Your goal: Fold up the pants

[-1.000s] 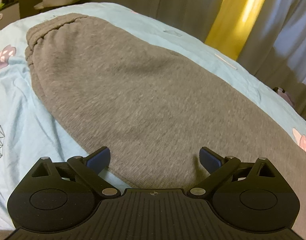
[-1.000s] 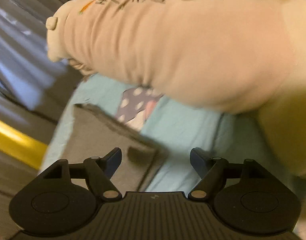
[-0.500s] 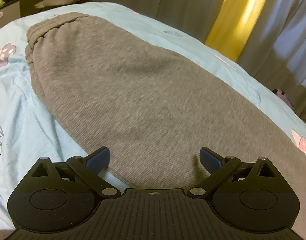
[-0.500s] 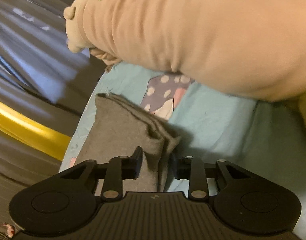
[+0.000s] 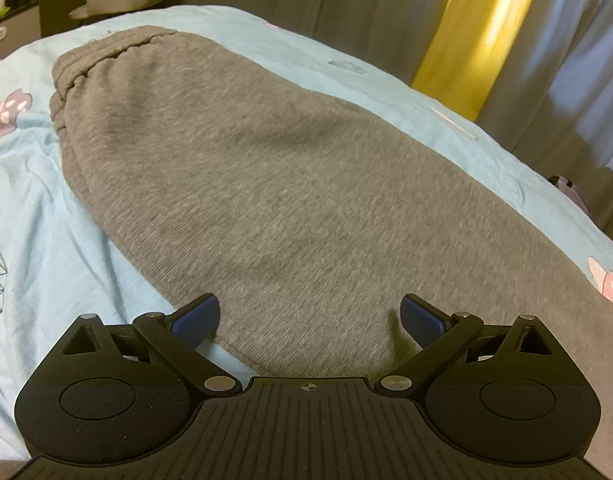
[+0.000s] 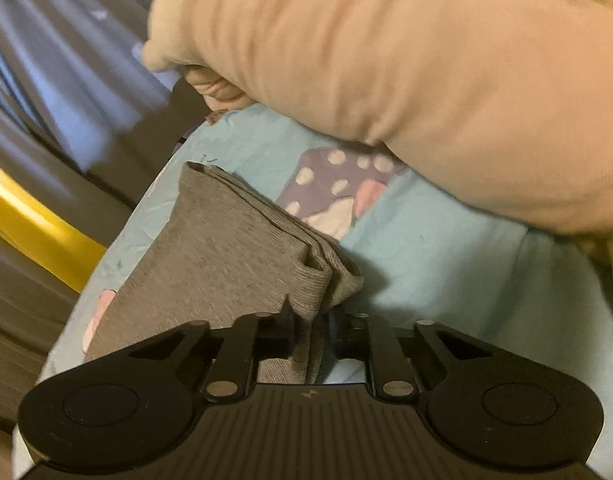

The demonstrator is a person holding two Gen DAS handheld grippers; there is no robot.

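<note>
The grey pants point(image 5: 274, 184) lie lengthwise along the curtain-side edge of the light-blue bedsheet point(image 5: 30, 240), elastic waistband at the far end in the left wrist view. The right gripper point(image 6: 308, 320) has just been closing and now pinches the cuffs; the left gripper point(image 5: 310, 316) hangs spread wide over the cloth. Writing on the beige sleeve point(image 6: 386, 60) is too blurred to read.

The pants point(image 5: 290, 184) lie across the bed sheet point(image 5: 30, 216), curtains point(image 5: 562, 52) behind the bed.
</note>
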